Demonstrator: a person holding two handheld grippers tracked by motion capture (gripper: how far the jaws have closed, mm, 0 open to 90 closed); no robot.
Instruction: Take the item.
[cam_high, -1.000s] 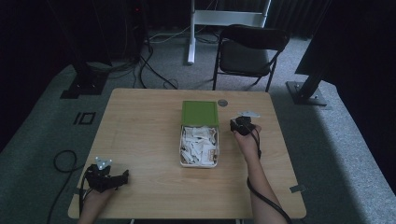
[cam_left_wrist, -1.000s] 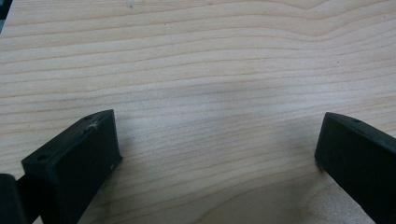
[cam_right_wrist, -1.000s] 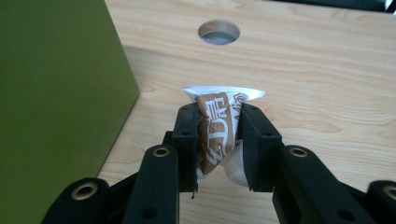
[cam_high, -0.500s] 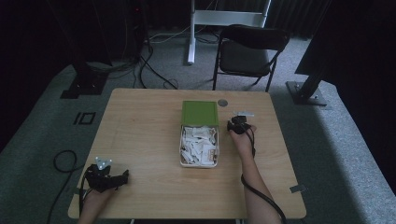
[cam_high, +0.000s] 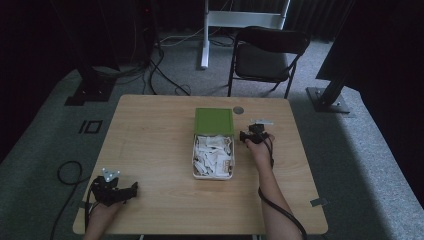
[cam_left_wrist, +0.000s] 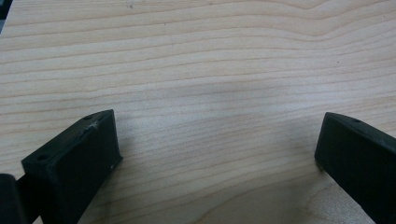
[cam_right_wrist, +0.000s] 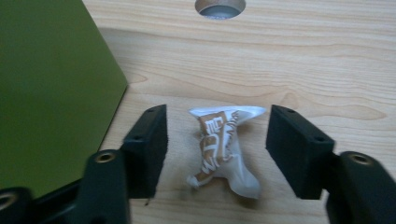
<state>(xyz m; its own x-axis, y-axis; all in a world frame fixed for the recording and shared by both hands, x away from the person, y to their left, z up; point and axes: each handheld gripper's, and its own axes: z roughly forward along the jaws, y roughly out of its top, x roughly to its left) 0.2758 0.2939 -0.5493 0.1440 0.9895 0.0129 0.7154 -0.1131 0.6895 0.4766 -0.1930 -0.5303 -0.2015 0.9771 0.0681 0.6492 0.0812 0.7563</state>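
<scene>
On a light wooden table (cam_high: 155, 145): between the spread jaws of the right gripper (cam_right_wrist: 215, 149), touching neither, a crumpled white-and-brown wrapped sweet (cam_right_wrist: 225, 147) flat on the wood. Just beside, the green lid (cam_right_wrist: 46, 88) of an open box (cam_high: 213, 172) full of similar packets. Near the table's front left corner, the left gripper (cam_left_wrist: 217, 154), jaws wide apart over bare wood.
</scene>
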